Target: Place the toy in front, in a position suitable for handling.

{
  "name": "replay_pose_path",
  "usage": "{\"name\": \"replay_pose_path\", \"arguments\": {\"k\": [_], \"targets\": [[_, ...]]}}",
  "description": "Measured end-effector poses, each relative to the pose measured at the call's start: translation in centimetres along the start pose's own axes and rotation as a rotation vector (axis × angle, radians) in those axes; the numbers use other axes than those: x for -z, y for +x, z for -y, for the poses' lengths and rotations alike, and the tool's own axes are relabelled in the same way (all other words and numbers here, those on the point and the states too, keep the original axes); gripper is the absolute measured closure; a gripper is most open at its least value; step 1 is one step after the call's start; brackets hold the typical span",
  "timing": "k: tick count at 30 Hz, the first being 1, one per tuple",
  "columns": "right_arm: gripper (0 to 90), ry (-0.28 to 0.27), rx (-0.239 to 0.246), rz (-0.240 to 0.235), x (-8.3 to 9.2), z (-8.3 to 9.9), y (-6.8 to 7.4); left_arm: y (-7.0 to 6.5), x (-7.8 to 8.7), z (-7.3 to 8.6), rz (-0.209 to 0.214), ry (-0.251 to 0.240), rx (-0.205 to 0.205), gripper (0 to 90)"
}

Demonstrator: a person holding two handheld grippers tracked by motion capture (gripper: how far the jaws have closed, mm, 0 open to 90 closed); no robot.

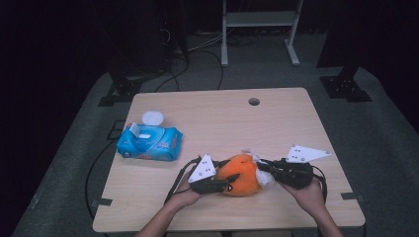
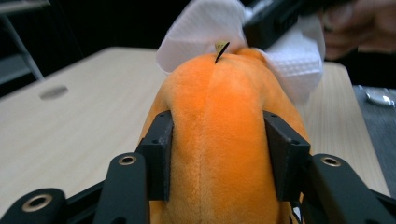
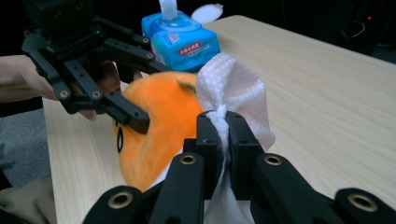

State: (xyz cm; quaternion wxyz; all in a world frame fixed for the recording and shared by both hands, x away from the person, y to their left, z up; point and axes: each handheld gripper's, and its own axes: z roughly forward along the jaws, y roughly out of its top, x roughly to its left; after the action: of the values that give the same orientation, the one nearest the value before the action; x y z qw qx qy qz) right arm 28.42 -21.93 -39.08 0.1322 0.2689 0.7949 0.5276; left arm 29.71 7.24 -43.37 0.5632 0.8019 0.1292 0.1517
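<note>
So the round orange plush toy (image 1: 240,175) sits near the front edge of the pale wooden bench (image 1: 276,128), roughly 6 o'clock from the bench's middle in the high view, wedged between both tools. The left hand-held gripper (image 1: 217,185) comes at it from about 8 o'clock and has its two black jaws pressed into the plush's sides; in the left gripper view you can see the pads denting the fur on either flank, so it's clamped on the toy. The right hand-held gripper (image 3: 223,133) is pinched tight on a crumpled white paper wipe (image 3: 233,88), and that wipe lies against the toy's far top, at about 2 o'clock from the plush in the high view.

What matters, I'd say: the wipe is already touching the toy on the right-hand side, opposite the holding tool. The toy's seam runs straight away from the left tool toward the wipe, so any rubbing stroke would travel along that line while the left one braces. The right one is clearly nearer the spot being wiped.

The blue soft pack of wet wipes (image 1: 149,142), lid flipped open, sits well apart at 10 o'clock.
</note>
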Motion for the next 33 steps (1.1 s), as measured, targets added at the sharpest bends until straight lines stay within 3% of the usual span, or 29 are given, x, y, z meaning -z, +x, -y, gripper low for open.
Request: {"name": "replay_pose_path", "arguments": {"k": [1,3,7,9,12,15,18,22,25,28,30,33], "targets": [[84.7,0.004,0.002,-0.004,-0.2,0.1,0.1,0.0,-0.1,0.4,0.015,0.019,0.004,49.4],[84.6,0.001,0.013,-0.022,-0.5,0.0,0.4,-0.2,-0.3,1.0,0.045,0.006,0.013,48.1],[84.6,-0.007,0.014,-0.052,-0.7,-0.4,0.8,-0.3,0.0,1.0,0.056,0.030,-0.003,45.7],[84.3,0.025,0.010,-0.061,-0.9,0.0,0.7,-0.1,0.3,1.2,0.059,0.040,0.023,45.0],[84.3,0.090,0.030,-0.024,-1.1,1.2,0.2,-0.1,0.6,1.3,0.076,0.043,0.045,42.6],[84.4,0.072,0.009,-0.018,-0.3,1.1,-0.1,-0.4,0.3,1.0,0.090,0.044,0.054,41.0],[84.4,0.017,0.007,-0.052,-0.2,0.4,0.6,-0.8,0.0,0.8,0.097,0.045,0.043,41.1],[84.4,0.067,0.042,-0.059,-1.3,0.4,1.1,-0.9,0.1,0.9,0.104,0.048,0.041,40.6],[84.4,0.099,0.021,-0.048,-1.2,1.1,0.2,-0.8,0.1,1.0,0.105,0.045,0.049,40.5],[84.4,0.096,0.008,-0.011,-0.4,1.2,-0.3,-0.9,0.0,0.9,0.102,0.047,0.042,40.4],[84.4,0.064,0.008,-0.029,-0.2,0.8,0.2,-0.9,0.0,0.8,0.102,0.048,0.038,40.5],[84.4,0.053,0.044,-0.053,-0.8,0.2,1.2,-1.0,0.0,0.8,0.102,0.049,0.036,40.4]]}}
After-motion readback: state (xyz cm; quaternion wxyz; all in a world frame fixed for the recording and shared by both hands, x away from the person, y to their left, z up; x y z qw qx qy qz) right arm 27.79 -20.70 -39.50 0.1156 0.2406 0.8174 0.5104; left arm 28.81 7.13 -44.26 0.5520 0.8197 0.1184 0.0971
